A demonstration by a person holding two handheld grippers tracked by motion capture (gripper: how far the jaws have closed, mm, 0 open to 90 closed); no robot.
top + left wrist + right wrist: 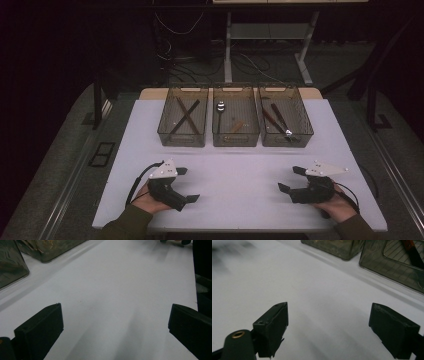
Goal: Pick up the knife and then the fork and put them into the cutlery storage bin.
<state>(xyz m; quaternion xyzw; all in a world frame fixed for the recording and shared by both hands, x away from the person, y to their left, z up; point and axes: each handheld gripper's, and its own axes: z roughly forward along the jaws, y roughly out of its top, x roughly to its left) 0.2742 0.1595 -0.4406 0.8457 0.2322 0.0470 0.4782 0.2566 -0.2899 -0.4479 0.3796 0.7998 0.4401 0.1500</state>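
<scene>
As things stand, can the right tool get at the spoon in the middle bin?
Probably yes. The right tool is open and empty, the white table before it is bare, and the middle bin has no lid over the spoon.

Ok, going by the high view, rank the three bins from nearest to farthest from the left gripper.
From the left gripper:
1. Left bin, holding crossed dark sticks, up ahead.
2. Middle bin, holding the spoon, further right.
3. Right bin, at the row's far right end.

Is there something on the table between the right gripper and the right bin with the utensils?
Nothing visible. The right gripper rests open near the table's front edge, and only bare white table lies between it and the right bin.
</scene>
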